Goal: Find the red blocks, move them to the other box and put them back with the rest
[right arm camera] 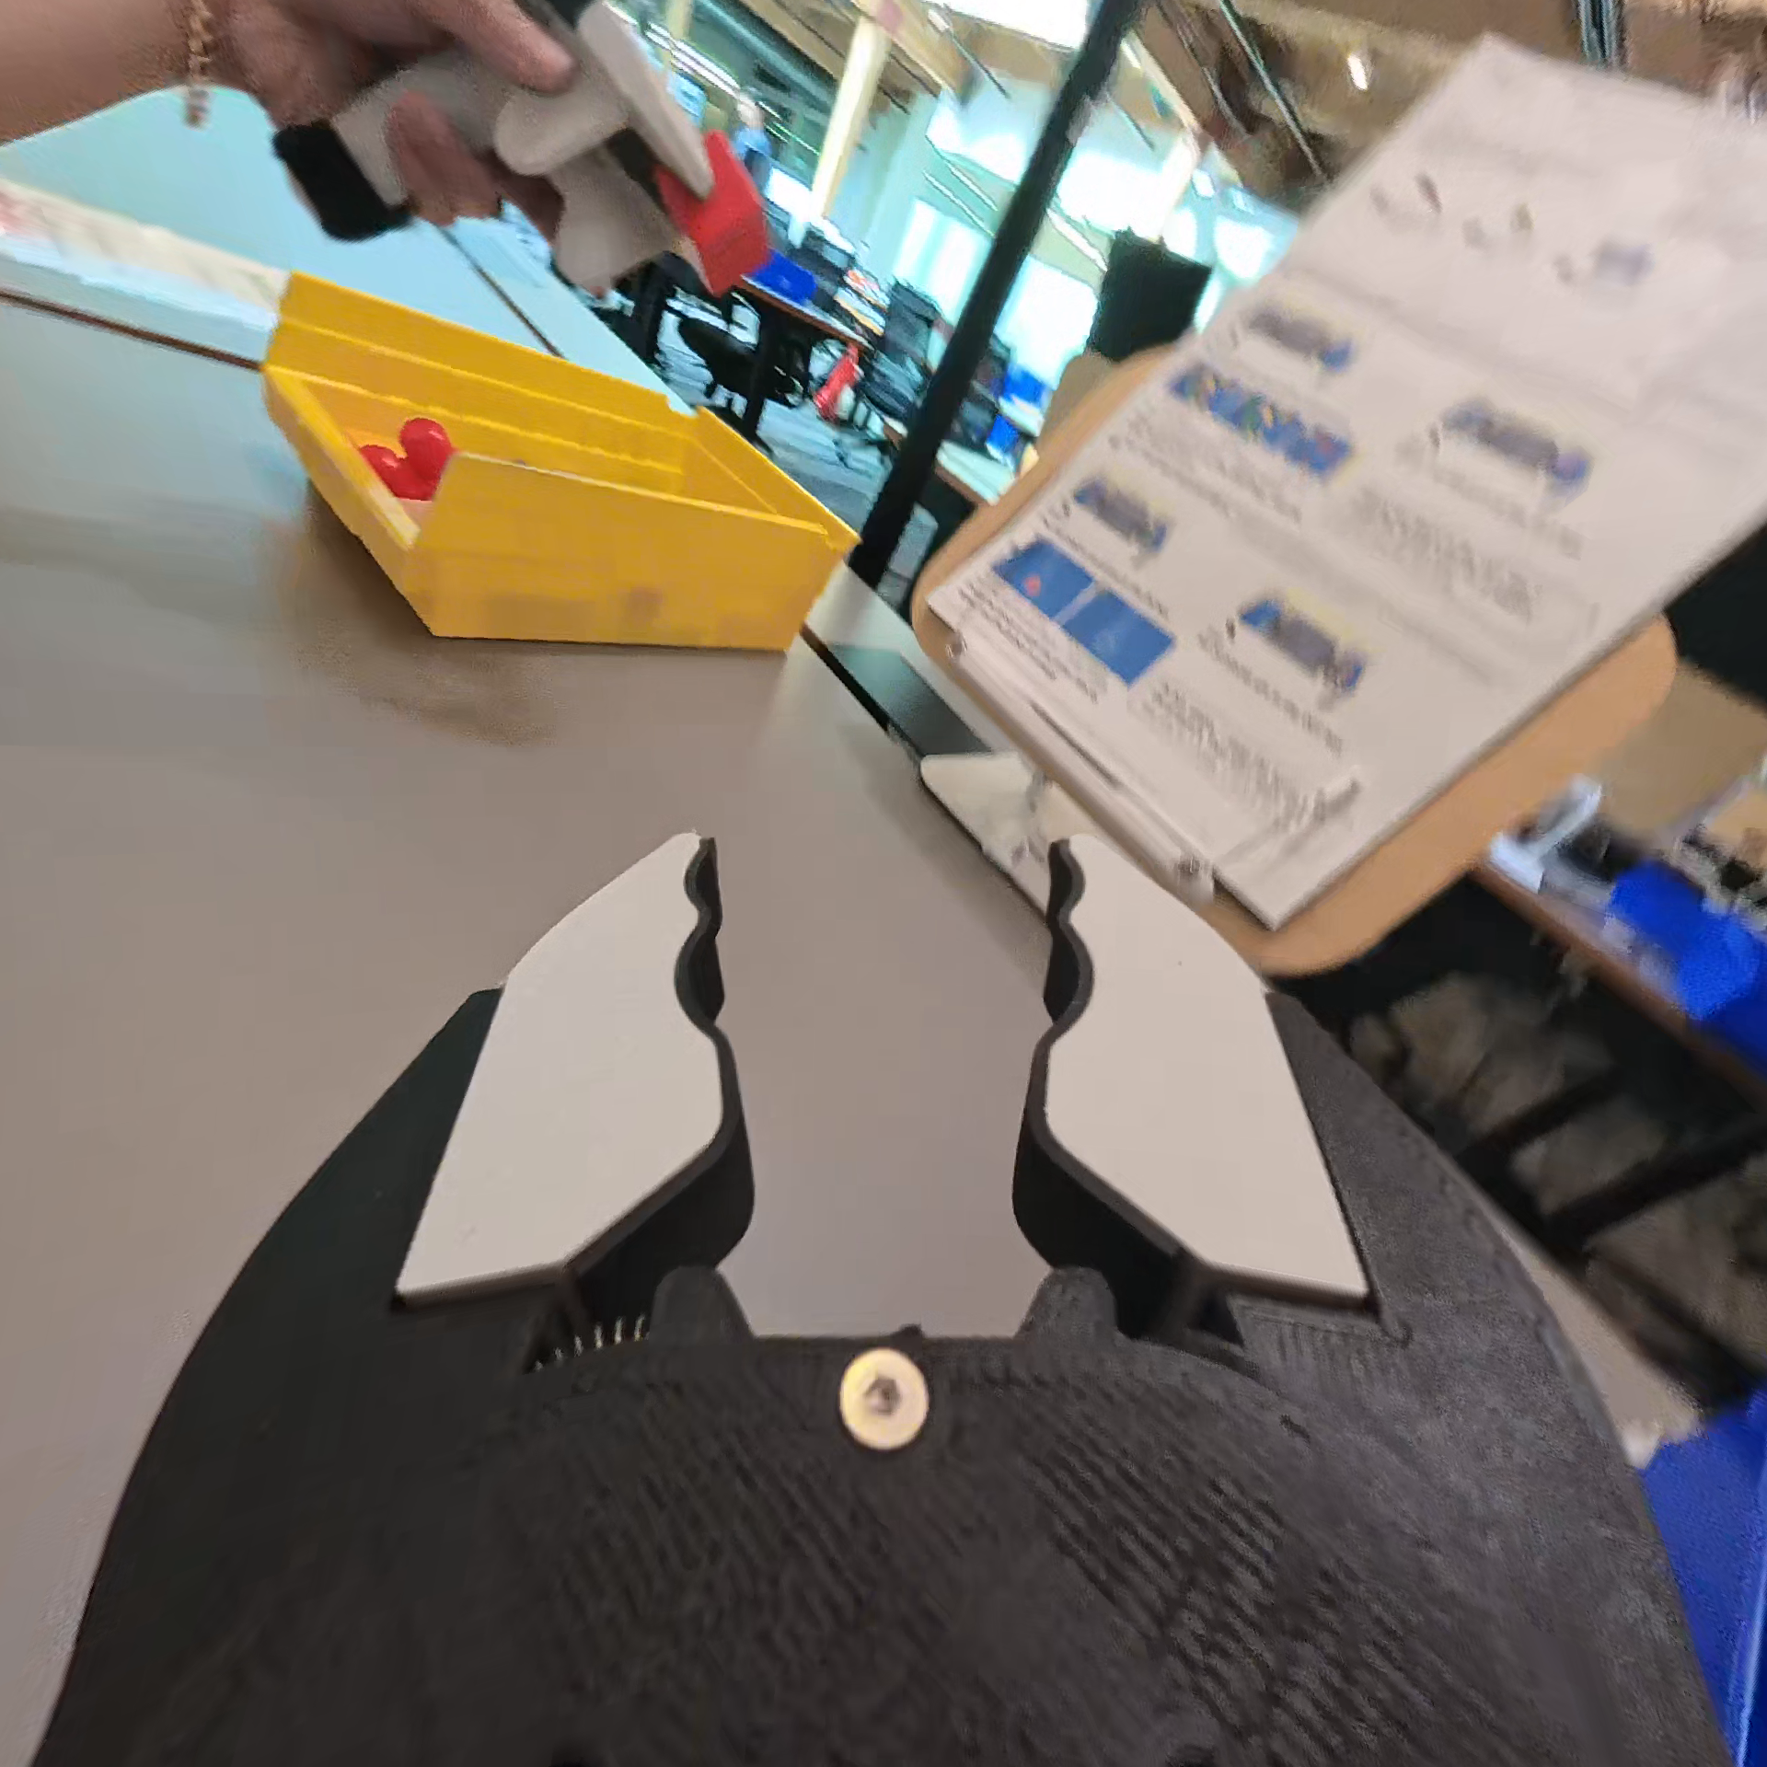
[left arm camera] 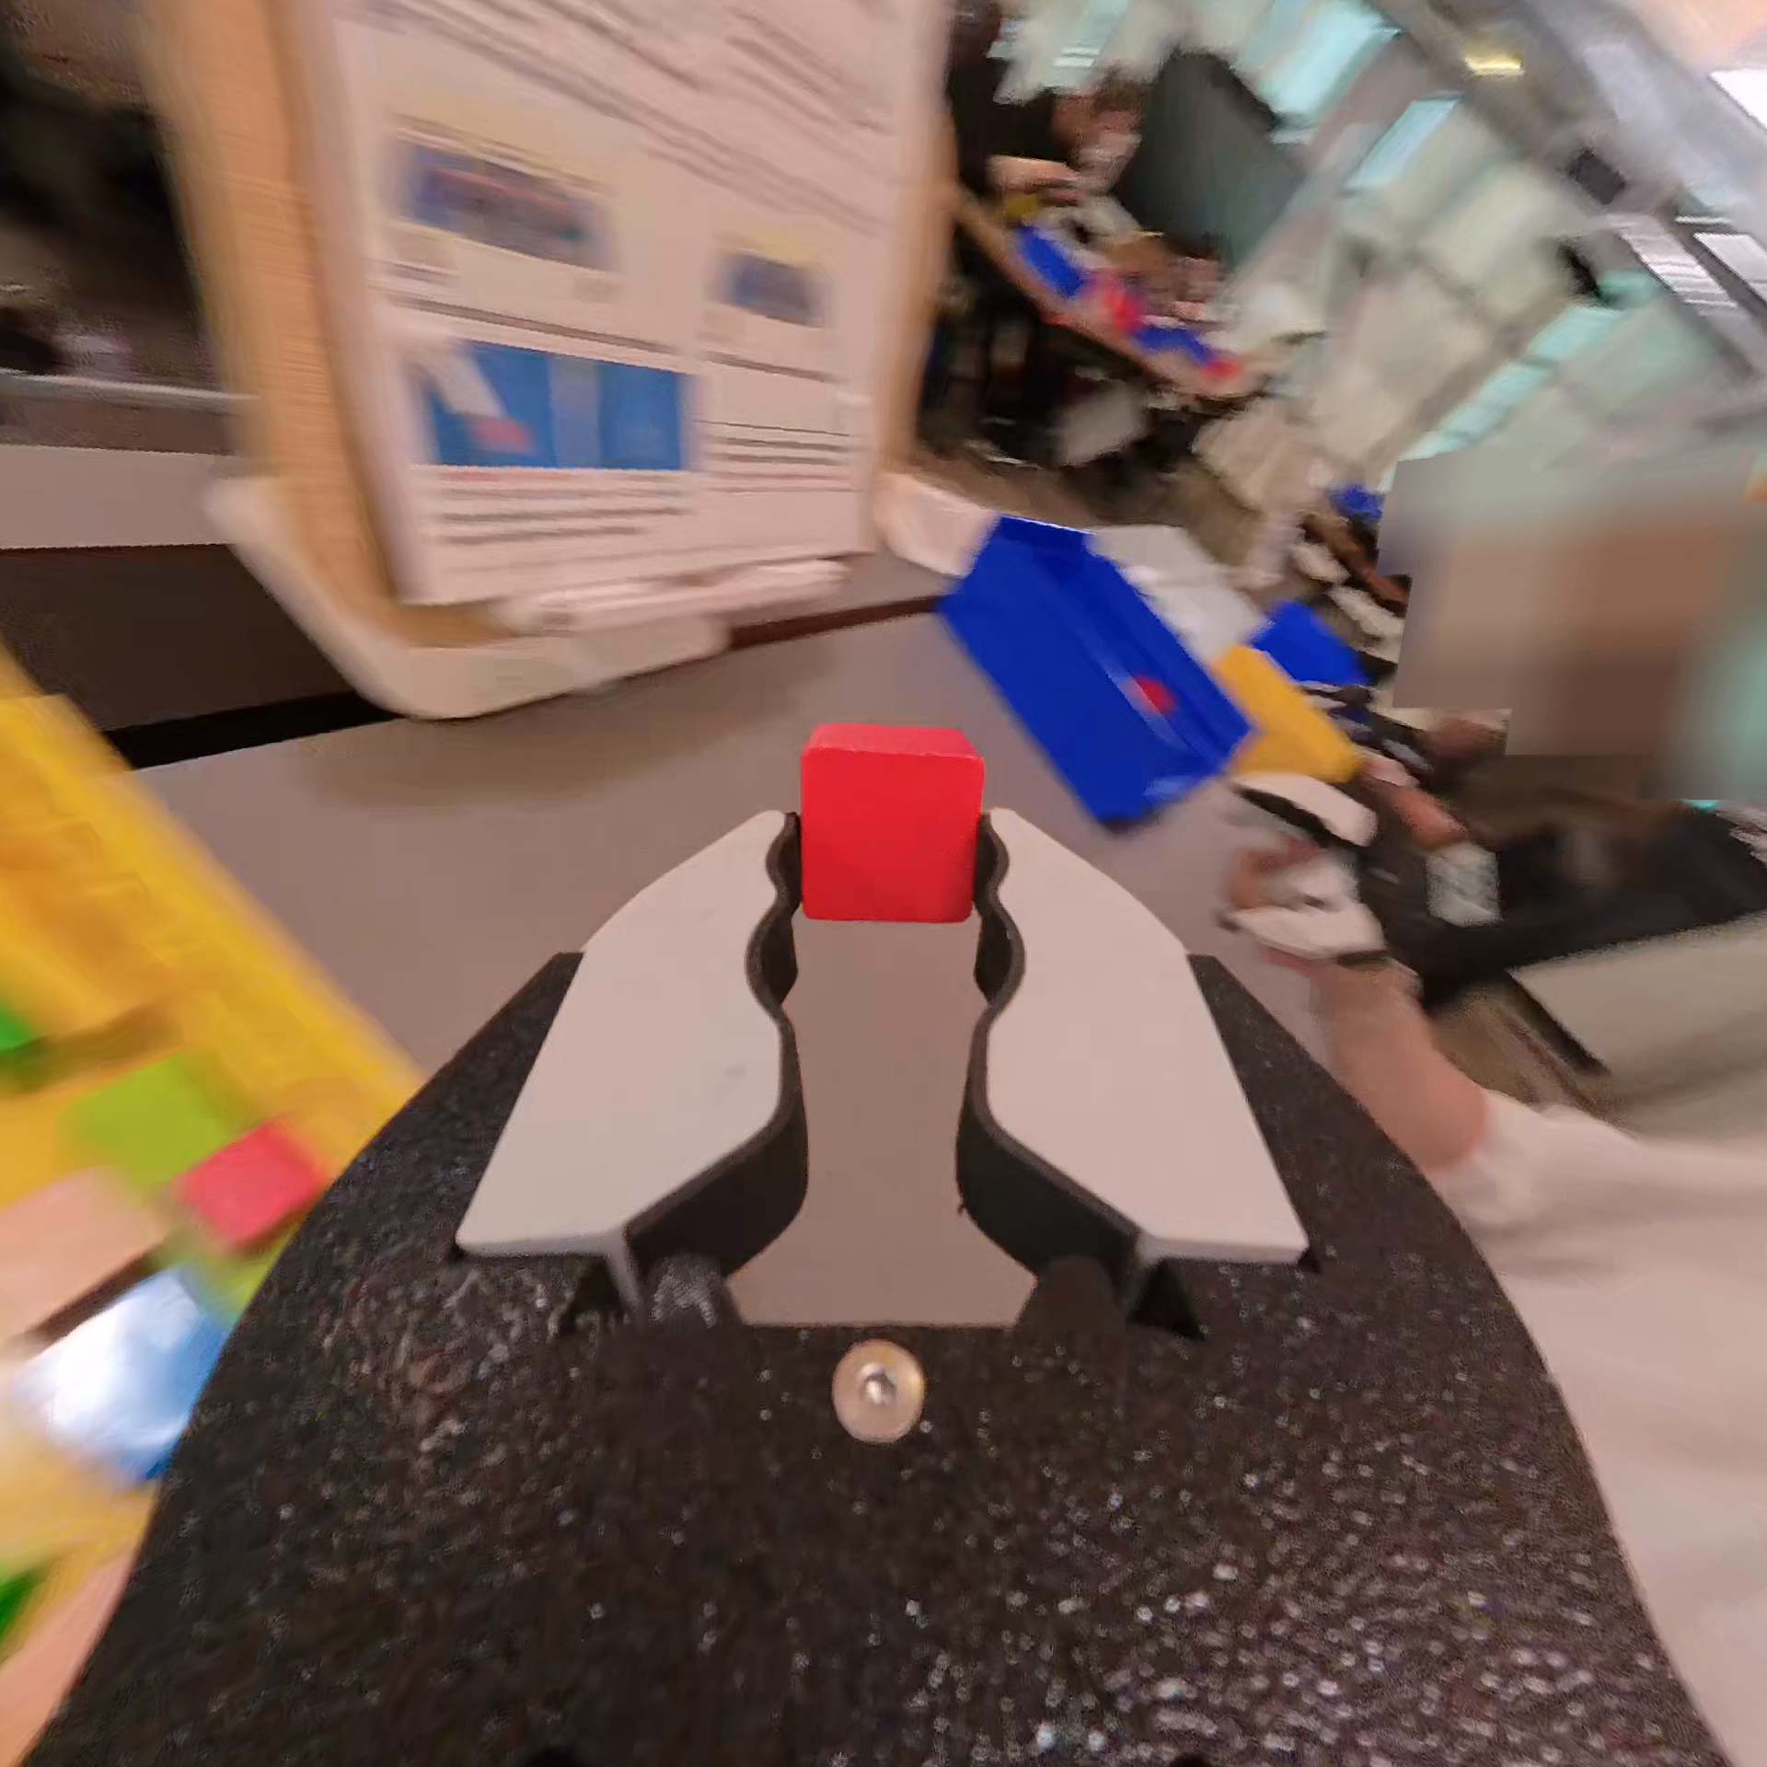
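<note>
Left claw [left arm camera: 889,841] is gripping a red block [left arm camera: 891,824] mid-air; blue box [left arm camera: 1080,669] at two o'clock is already holding one red. Right claw [right arm camera: 880,899] is hanging open, empty. Reds are remaining in yellow box [right arm camera: 612,564].

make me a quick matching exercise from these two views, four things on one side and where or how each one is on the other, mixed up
Things
1. red block
2. right tool
3. yellow box
4. blue box

States
a. fingers apart, nothing between them
b. on the table, a red piece inside, far side from the left tool
c. clamped between the left tool's pads, off the table
d. on the table, several red pieces in one end

Pairs: 1-c, 2-a, 3-d, 4-b
</note>
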The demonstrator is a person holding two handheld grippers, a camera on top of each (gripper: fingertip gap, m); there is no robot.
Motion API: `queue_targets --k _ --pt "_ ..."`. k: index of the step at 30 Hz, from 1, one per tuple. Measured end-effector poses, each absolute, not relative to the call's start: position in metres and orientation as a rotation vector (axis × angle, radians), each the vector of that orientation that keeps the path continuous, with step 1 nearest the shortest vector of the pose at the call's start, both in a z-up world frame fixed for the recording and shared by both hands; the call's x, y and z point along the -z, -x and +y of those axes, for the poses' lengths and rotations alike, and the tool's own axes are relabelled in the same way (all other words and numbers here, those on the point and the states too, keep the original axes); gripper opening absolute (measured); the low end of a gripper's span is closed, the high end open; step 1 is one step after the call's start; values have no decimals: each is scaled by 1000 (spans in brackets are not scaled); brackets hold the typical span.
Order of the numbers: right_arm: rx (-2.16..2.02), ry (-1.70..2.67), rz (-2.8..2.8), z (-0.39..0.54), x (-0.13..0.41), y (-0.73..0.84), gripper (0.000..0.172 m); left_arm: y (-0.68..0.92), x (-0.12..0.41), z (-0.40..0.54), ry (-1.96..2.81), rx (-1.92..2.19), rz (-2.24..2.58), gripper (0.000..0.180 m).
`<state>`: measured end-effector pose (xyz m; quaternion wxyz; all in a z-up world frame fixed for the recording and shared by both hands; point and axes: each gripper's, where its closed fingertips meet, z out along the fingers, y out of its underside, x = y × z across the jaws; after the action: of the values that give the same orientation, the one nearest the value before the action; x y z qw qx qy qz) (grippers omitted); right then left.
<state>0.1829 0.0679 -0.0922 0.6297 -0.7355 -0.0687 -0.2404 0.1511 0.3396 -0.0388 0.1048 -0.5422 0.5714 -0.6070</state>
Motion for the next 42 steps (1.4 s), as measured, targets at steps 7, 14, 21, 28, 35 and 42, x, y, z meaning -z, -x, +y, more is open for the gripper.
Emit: queue_targets --k 7,14,21,28,35,42 --pt "542 1462 -500 117 49 -139 62 -130 49 182 1337 2331 1907 33" --pt "539 1464 -590 118 51 -126 50 -133 67 109 1288 2616 2000 33" --pt "514 1496 -608 107 59 -128 33 -134 69 92 1308 2743 1999 33" --pt "603 1608 -408 84 55 -166 33 -155 86 102 1432 2379 1949 45" --pt "802 1820 279 -53 59 -295 33 -164 119 142 1538 1828 1907 52" --pt "968 2067 835 -210 117 -381 33 -155 139 162 1592 1653 1884 60"
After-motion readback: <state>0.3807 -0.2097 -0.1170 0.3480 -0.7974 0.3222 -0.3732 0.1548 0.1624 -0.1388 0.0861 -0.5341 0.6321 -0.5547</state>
